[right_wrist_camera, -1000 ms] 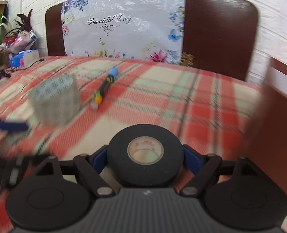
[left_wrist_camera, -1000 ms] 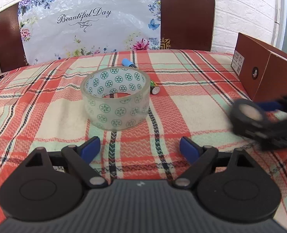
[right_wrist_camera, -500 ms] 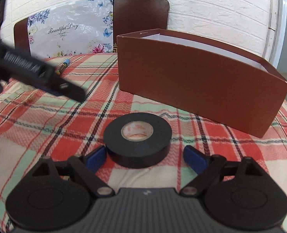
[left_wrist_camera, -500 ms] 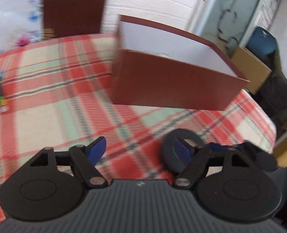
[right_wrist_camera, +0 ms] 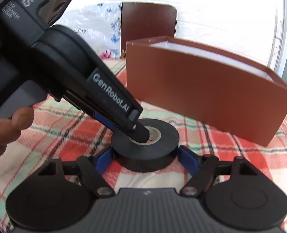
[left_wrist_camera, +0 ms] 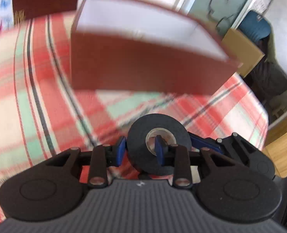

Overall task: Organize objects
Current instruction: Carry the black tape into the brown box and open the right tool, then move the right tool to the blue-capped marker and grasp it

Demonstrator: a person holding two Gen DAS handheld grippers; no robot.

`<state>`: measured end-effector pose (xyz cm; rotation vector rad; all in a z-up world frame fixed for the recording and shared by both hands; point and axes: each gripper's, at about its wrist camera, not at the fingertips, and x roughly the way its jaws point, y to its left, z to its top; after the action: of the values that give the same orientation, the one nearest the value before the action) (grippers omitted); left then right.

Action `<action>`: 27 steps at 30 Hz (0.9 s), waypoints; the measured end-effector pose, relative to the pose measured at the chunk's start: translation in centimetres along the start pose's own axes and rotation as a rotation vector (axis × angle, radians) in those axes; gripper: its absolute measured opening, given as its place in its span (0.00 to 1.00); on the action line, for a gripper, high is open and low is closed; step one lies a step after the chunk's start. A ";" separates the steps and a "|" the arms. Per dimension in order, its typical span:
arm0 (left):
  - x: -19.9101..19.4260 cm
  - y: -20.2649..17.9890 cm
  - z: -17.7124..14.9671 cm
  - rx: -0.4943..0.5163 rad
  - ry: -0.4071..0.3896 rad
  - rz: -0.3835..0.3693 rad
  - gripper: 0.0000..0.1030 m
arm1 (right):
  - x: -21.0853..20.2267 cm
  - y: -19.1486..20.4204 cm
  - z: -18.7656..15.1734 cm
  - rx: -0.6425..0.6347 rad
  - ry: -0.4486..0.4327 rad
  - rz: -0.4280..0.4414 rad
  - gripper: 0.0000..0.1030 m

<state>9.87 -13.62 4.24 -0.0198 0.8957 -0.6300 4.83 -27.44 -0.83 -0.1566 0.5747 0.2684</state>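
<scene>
Left wrist view, blurred: we see our left gripper (left_wrist_camera: 140, 148) narrowed onto the black tape roll (left_wrist_camera: 141, 141), one blue pad against the roll's outer wall, the other inside its core, pinching one side of the ring. The roll lies on the plaid tablecloth (left_wrist_camera: 36, 101), with the brown box (left_wrist_camera: 139, 69) near behind it.

Right wrist view: our right gripper (right_wrist_camera: 146, 158) stands wide open, blue pads flanking the tape roll (right_wrist_camera: 161, 141) on both sides; we cannot tell whether they touch it. The left gripper (right_wrist_camera: 141, 134) slants down from the left, one finger in the roll's core. The open box (right_wrist_camera: 211, 91) sits just beyond.
</scene>
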 end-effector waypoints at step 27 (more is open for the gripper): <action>-3.7 0.4 3.9 0.123 -0.290 0.122 0.44 | -0.9 -3.9 4.7 0.125 -0.338 -0.220 0.78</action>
<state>11.20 -12.33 9.34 0.0531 0.5728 -0.5509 7.62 -30.28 3.82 -0.0503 0.2341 0.0414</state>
